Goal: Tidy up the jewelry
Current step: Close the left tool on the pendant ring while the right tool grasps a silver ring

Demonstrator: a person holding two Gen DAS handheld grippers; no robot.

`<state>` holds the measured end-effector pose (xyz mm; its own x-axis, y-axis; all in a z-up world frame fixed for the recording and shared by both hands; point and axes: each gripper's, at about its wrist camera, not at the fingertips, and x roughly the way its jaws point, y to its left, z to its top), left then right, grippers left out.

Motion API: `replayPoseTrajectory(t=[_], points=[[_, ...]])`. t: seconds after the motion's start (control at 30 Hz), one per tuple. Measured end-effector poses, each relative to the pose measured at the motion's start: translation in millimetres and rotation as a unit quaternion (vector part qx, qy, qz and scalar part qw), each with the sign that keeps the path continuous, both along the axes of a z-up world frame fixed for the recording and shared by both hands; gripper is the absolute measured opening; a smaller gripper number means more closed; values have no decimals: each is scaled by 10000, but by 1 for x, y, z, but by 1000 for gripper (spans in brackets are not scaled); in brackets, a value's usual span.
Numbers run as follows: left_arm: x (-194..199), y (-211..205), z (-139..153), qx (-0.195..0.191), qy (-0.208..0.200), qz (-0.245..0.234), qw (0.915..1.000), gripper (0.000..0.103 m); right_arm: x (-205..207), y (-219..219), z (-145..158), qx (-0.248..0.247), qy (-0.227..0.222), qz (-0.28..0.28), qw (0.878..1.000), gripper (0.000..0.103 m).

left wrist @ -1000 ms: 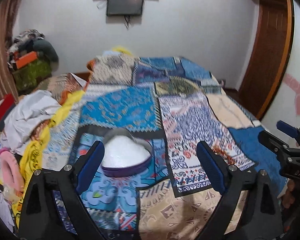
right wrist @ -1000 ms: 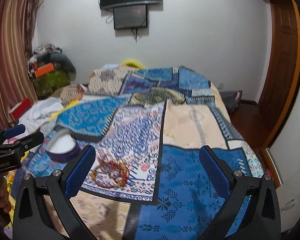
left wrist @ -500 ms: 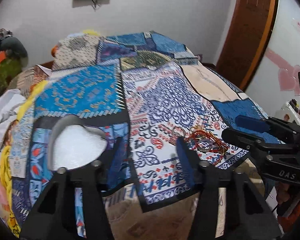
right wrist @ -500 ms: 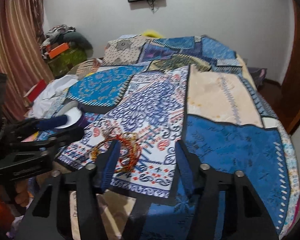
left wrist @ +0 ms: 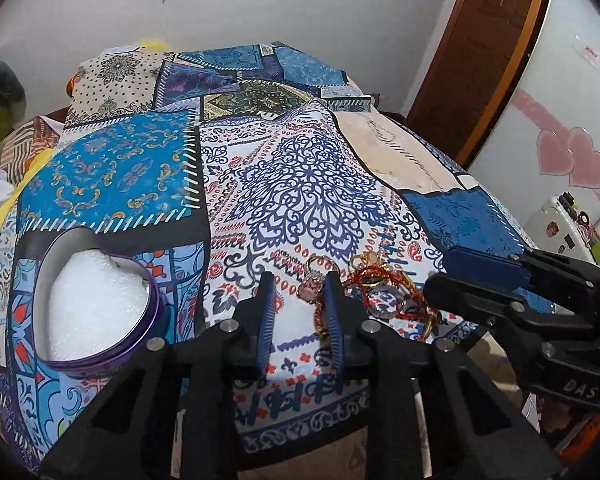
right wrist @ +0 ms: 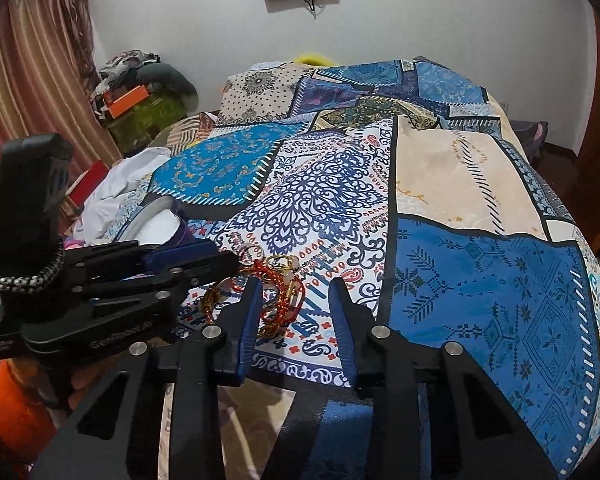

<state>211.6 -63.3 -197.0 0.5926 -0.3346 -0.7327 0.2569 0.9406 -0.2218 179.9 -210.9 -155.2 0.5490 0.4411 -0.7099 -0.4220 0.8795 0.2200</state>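
Left wrist view: our left gripper (left wrist: pixel 300 280) jaws narrow, just been closing, nothing between. Jewelry pile (left wrist: pixel 374 292) on bedspread (left wrist: pixel 308 184), just beside at 3 o'clock. Right gripper (left wrist: pixel 456 276) narrow too, empty, closing; nearer pile. Heart tin (left wrist: pixel 96 300) at 9 o'clock.

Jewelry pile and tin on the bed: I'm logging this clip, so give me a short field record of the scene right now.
surface: patchwork bedspread
jewelry: tangled pile of red cord, gold pieces and rings, lying on the white-and-blue patch
container: heart-shaped tin, purple wall, white padding inside, left of the pile, apart from it
left gripper: jaws have just been closing, narrow gap, nothing pressed between the pads, tips at the pile's left edge
right gripper: jaws have just been closing, not gripping, beside the pile
jewelry in tin: none visible
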Motion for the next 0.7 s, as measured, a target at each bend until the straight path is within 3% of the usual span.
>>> replayPoseTrajectory(t=[0.1,0.7], points=[[2,-1,0,-89,27,-26,10000,12,-2,1,2,52,-12,44,10000,27],[-31,20,16,-98,-182,127,9997,11,-1,30,-11,-185,168,340,9991,23]])
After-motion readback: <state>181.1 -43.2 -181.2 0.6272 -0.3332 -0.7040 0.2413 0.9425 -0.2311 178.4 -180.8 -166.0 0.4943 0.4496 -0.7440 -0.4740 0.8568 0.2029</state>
